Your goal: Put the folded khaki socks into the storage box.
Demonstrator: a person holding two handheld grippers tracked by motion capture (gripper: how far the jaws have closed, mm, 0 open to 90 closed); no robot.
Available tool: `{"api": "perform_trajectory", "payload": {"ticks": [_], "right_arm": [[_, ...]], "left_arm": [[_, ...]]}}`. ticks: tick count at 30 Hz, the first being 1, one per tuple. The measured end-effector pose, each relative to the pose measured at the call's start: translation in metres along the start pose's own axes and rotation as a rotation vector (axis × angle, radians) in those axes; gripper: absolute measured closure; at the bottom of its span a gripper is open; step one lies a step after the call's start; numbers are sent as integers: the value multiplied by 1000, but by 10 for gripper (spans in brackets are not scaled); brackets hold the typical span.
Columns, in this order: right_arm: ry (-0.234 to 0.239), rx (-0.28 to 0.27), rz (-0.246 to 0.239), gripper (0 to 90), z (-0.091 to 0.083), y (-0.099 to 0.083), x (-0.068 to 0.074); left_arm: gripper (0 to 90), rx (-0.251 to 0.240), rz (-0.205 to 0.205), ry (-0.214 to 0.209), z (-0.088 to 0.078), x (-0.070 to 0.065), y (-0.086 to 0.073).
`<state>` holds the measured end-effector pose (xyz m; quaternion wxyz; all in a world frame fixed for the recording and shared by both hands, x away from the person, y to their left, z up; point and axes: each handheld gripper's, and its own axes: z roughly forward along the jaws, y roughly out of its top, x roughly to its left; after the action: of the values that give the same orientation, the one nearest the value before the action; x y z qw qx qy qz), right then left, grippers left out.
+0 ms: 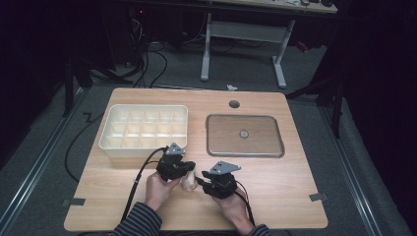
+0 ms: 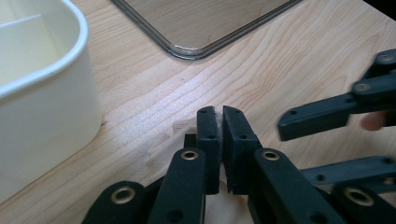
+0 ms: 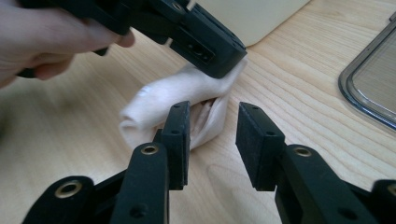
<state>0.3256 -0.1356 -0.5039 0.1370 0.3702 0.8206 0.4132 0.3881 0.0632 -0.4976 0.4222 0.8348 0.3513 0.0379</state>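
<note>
Closest in, the right gripper (image 3: 212,140) is hovering half open, nothing between its pads, just short of the cream cloth (image 3: 182,105) lying rolled on the table (image 1: 275,196). The left gripper (image 2: 219,140) is pinching that cloth's edge tight. Farther back are sitting the white divided box (image 1: 145,128) and the clear lid (image 1: 245,135).

Table (image 1: 275,196): pale wood w/ visible grain, matt, smooth. Divided box (image 1: 144,129): cream plastic, smooth, slight sheen. Flat lid (image 1: 244,135): clear glossy plastic, shiny rim. Rolled cloth (image 3: 177,98): soft off-white fabric, matt, a bit fuzzy. Left gripper (image 2: 219,116) & right gripper (image 3: 212,140): black matt plastic, brass-looking rivets, pads dull & finely textured. Sleeve (image 1: 140,221): striped knit.
</note>
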Motion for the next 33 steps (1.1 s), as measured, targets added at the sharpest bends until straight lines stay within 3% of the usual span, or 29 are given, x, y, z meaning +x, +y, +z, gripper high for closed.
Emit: {"api": "perform_trajectory", "payload": {"ticks": [6, 18, 29, 33], "right_arm": [[46, -30, 4, 648, -10, 0, 2], [80, -26, -43, 598, -2, 10, 14], [93, -11, -72, 618, -1, 12, 20], [88, 24, -70, 691, 6, 12, 17]], "left_arm": [[866, 1, -2, 3, 3, 0, 0], [865, -5, 4, 11, 3, 0, -3], [865, -14, 10, 14, 3, 1, -7], [866, -19, 9, 15, 2, 2, -8]]}}
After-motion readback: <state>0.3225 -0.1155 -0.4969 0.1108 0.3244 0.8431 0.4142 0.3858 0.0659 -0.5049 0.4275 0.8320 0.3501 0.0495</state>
